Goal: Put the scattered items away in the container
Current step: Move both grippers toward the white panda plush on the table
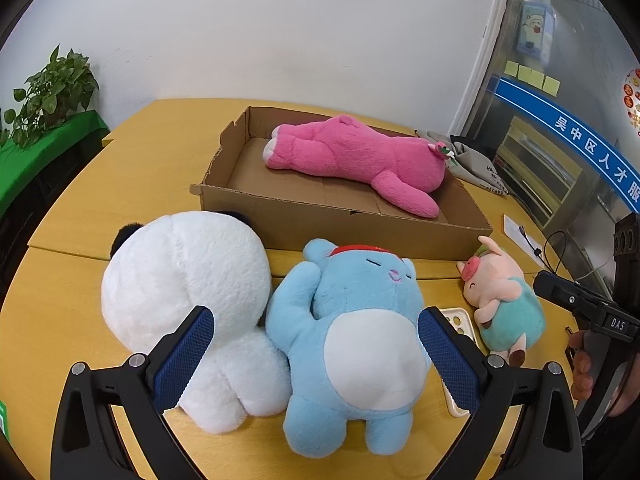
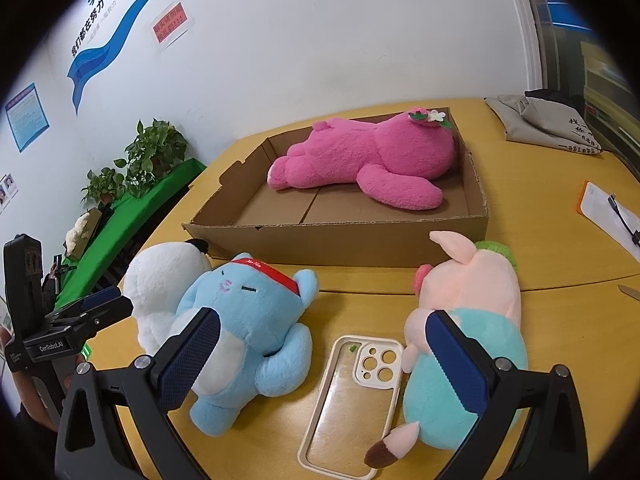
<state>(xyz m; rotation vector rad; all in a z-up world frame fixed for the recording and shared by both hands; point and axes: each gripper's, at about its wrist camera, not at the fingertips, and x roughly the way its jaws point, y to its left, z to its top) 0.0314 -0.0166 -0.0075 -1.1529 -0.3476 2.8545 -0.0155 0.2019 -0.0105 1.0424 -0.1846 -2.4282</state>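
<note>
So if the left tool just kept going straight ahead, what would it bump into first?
Most likely the blue plush. The left tool is open, and the blue toy's belly lies right between its fingers. The white plush sits beside it and might brush the left finger, though depth is hard to judge.

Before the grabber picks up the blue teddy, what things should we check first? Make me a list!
1. Left gripper open wide enough for the blue teddy: ok, jaws spread on both sides of its belly.
2. Right gripper free: ok, open and holding nothing.
3. Room in the cardboard box: ok, the pink bear leaves bare floor on the near side.
4. Blue teddy free of neighbours: not ok, it presses against the white panda.
5. Phone case out of the way: cannot tell, it lies right beside the teddy.
6. Pig toy waiting on the table: ok.
</note>
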